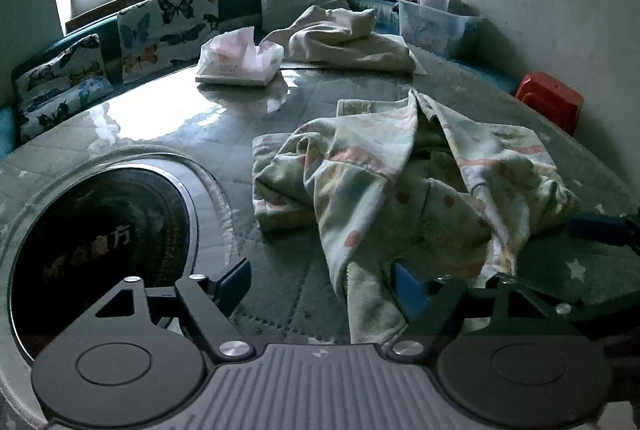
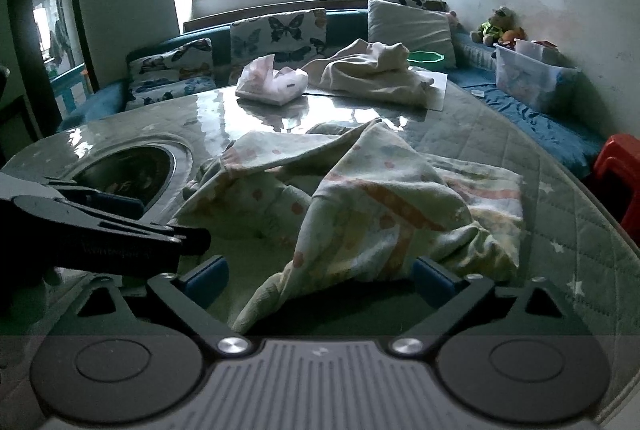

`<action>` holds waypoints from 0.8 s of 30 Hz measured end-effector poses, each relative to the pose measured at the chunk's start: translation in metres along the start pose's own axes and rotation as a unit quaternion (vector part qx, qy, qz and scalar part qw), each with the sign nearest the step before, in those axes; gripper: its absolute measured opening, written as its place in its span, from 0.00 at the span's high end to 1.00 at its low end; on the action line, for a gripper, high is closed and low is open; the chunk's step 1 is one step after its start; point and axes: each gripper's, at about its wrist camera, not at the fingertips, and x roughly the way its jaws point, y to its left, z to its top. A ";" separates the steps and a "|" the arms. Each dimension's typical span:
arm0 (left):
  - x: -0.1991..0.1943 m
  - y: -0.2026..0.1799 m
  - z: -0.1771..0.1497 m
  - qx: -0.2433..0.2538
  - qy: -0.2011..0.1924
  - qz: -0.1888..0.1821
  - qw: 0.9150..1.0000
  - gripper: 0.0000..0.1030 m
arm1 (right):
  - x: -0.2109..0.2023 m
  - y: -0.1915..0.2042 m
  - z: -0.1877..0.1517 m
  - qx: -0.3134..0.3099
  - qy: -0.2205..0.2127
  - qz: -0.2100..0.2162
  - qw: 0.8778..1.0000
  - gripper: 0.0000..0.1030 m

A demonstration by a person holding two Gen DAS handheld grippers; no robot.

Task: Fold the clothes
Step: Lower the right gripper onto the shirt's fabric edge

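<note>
Crumpled garment lies at the tabletop's near edge. Left gripper fingers spread, not gripping, one fold draped between them. Right gripper fingers likewise spread around a fold. Cream cloth at far edge.

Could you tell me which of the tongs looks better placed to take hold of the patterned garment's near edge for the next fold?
Probably the left tongs: the patterned garment drapes against one blue pad. The right tongs also straddle an edge, pads clear of it.
</note>
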 end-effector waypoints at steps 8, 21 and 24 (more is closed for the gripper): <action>0.006 0.000 0.002 0.000 0.005 -0.003 1.000 0.27 | 0.007 -0.003 0.004 0.005 0.002 -0.004 1.000 0.08; 0.014 0.000 0.004 -0.001 0.013 -0.007 1.000 0.31 | 0.022 -0.004 0.015 -0.001 0.007 -0.004 1.000 0.23; 0.016 0.001 0.004 -0.003 0.016 -0.009 1.000 0.34 | 0.026 -0.004 0.016 -0.001 0.010 -0.005 1.000 0.29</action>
